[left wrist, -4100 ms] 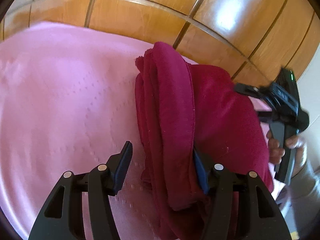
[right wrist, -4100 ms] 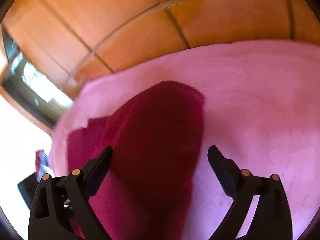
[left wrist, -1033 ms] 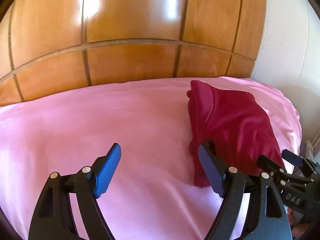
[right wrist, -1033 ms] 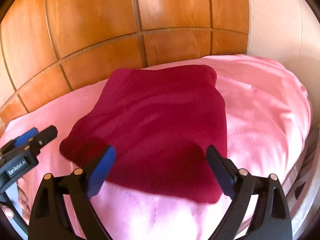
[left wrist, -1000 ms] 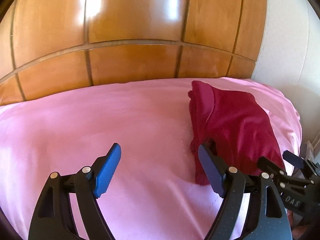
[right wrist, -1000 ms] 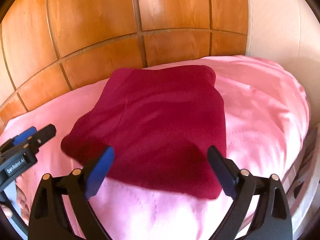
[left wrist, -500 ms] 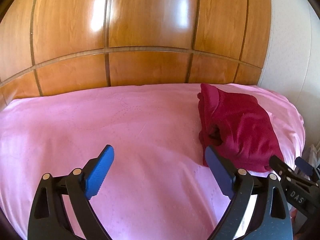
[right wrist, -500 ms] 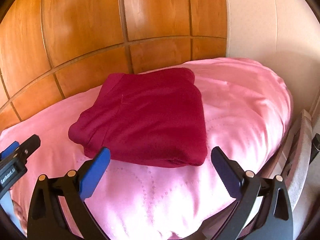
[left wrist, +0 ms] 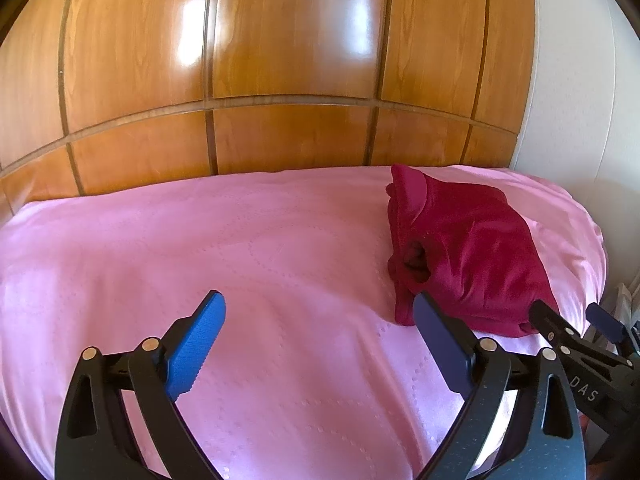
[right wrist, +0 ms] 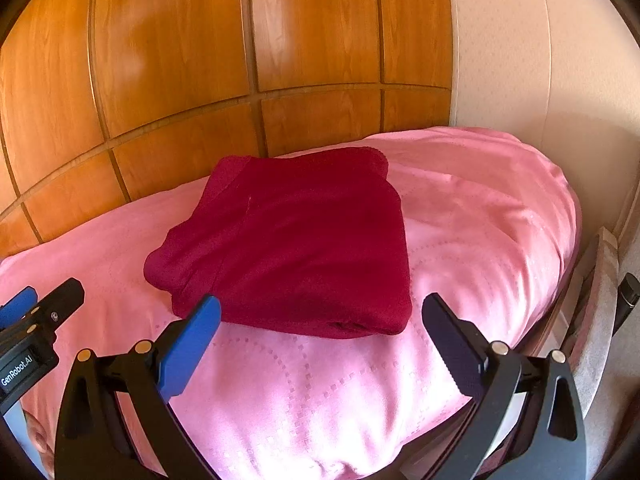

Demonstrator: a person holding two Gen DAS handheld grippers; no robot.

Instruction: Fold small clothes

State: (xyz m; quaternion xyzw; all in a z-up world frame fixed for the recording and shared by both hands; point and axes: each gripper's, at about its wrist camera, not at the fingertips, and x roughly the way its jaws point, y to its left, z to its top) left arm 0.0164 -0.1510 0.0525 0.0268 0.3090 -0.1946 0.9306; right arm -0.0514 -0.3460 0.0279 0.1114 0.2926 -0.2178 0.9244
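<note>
A dark red garment (left wrist: 464, 256) lies folded in a thick rectangle on the pink bedspread (left wrist: 240, 264), near the bed's right end. In the right wrist view the folded garment (right wrist: 296, 240) sits just beyond my fingers. My left gripper (left wrist: 320, 312) is open and empty, held above the bedspread to the garment's left. My right gripper (right wrist: 320, 316) is open and empty, held back from the garment's near edge. The right gripper also shows at the left wrist view's right edge (left wrist: 576, 328). The left gripper shows at the right wrist view's left edge (right wrist: 32, 312).
A glossy wooden headboard (left wrist: 280, 80) runs behind the bed. A white wall (right wrist: 540, 60) stands to the right. The bed's right edge (right wrist: 568, 232) drops off close to the garment. A pale upholstered piece (right wrist: 604, 320) stands beside the bed.
Both grippers have let go of the garment and drawn back from it. The garment now lies farther away and folded flat on the bedspread.
</note>
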